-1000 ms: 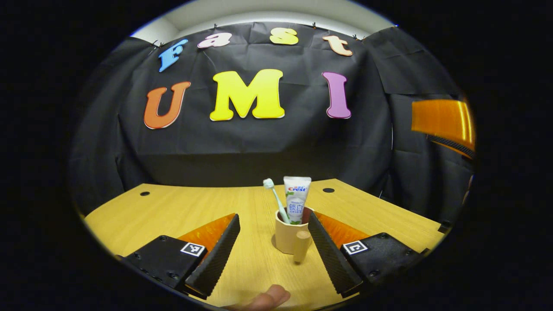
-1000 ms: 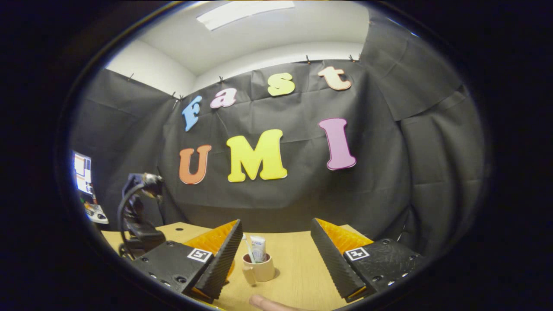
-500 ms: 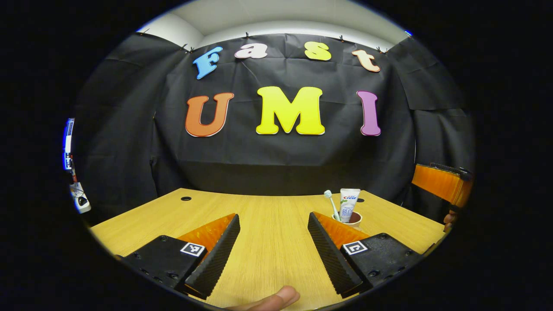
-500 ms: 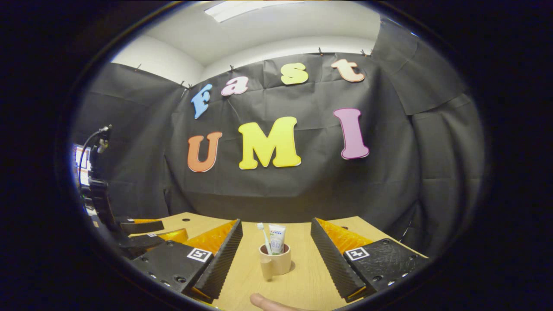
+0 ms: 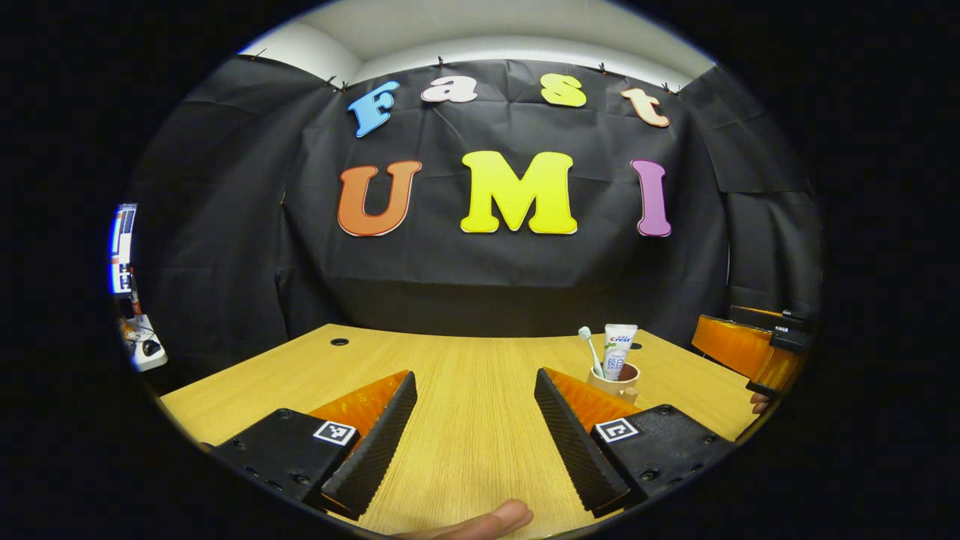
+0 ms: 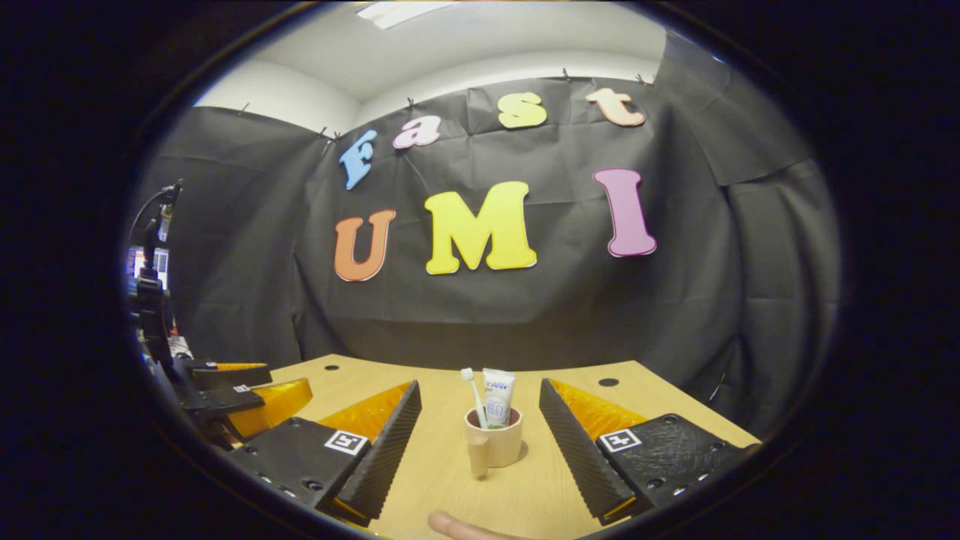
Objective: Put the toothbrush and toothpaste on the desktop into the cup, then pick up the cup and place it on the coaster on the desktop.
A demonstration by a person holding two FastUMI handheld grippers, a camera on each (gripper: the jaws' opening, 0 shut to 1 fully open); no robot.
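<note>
Beige handled cup holding toothbrush and toothpaste tube stands low centre between the wide-open right gripper; left gripper gapes wide too.

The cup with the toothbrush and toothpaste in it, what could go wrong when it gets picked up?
1. The toothbrush and toothpaste stand tall and lean out of the cup; a tilted lift could tip them out.
2. The handle faces the open right gripper; fingers closing on it could twist or topple the cup.
3. No coaster is seen on the desk, so the placing spot is uncertain.
</note>
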